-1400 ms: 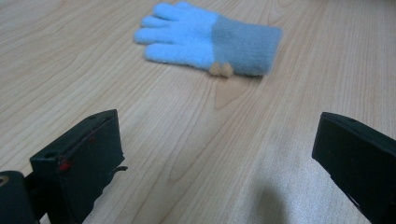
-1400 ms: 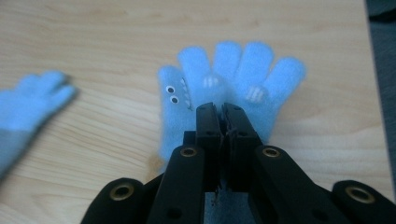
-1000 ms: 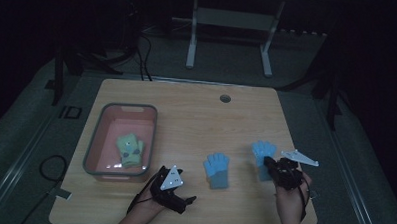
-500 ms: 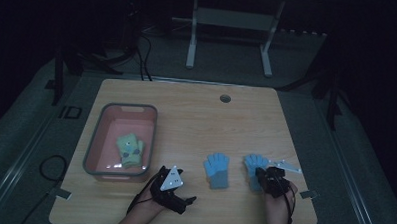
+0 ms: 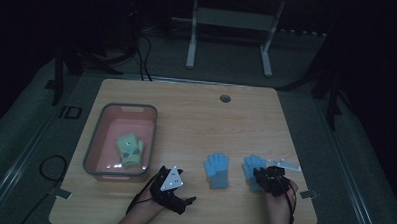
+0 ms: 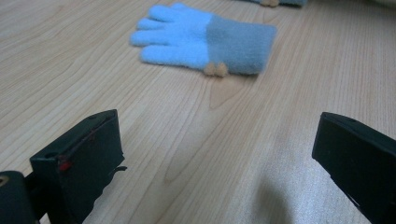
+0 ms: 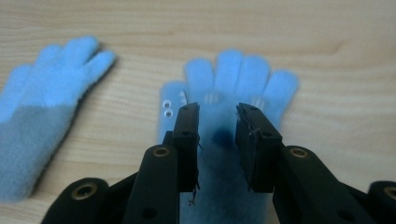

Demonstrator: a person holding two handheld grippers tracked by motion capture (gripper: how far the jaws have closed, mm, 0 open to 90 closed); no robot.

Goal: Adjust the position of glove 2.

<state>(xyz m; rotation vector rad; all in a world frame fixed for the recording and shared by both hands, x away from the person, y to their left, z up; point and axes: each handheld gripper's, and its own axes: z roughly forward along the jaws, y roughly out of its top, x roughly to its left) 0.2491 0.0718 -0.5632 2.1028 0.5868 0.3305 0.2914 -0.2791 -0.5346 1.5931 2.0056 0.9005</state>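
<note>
The right hand-held gripper [image 5: 263, 175] sits low over the right blue glove [image 7: 236, 88], which lies flat on the tabletop [image 5: 196, 117] with its fingers pointing away from the person. In the right gripper view its 2 jaws stand a little apart above the glove's palf and cuff; they have just been opening, and the glove lies under the gap between them rather than being pinched. The pads do not press on the fabric as far as the view shows.

Just left of that glove lies the second blue glove [image 5: 216, 169], also flat, with a grey cuff toward the person. The 2 gloves are near each other but apart, with bare wood between them. In the left gripper view this second glove [image 6: 205, 39] lies ahead of the jaws with small tan bobbles at the edge of its cuff.

The left hand-held gripper [image 5: 182, 200] rests near the tabletop's front edge, left of the second glove and well apart from it. Its jaws are spread wide with nothing between them but wood.

Further left of the gloves stands a pink bin [image 5: 100, 138] with a grey rim. Inside it lies a pale green glove [image 5: 129, 150]. Beyond the gloves, toward the far edge, a round grommet [image 5: 225, 98] sits in the tabletop.
</note>
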